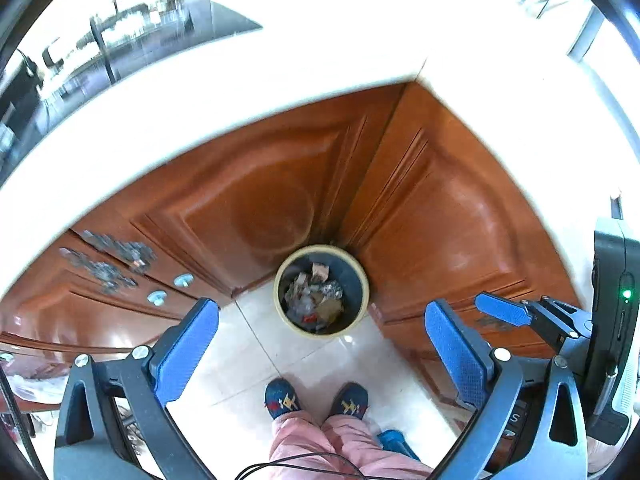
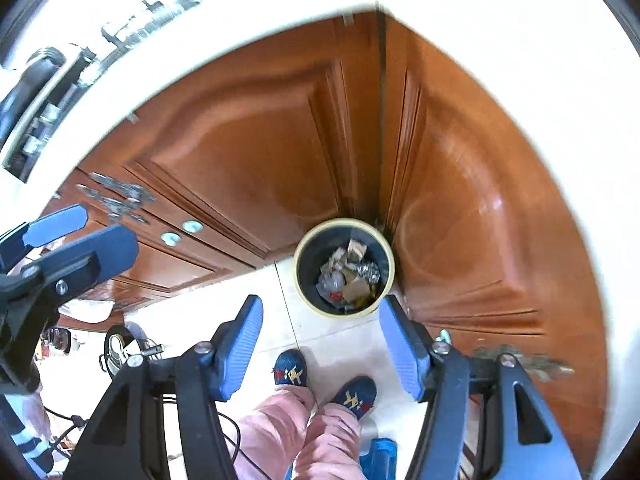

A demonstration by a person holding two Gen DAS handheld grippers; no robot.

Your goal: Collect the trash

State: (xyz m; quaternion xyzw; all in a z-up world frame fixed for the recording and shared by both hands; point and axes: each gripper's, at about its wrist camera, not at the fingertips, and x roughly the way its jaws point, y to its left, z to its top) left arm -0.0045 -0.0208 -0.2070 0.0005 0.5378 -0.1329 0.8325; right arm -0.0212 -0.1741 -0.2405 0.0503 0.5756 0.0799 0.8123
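A round bin with a cream rim stands on the tiled floor in the corner where two wooden cabinets meet. It holds crumpled paper, foil and cardboard scraps. High above the bin, my left gripper is wide open with nothing between its blue pads. My right gripper also looks down from well above the bin's rim and its trash, open and empty. Each gripper shows at the side of the other's view: the right gripper and the left gripper.
Brown wooden cabinet doors with round knobs rise under a white countertop. A person's feet in blue slippers and pink trousers stand on the pale tiles. A blue object lies beside the feet, and cables trail at the lower left.
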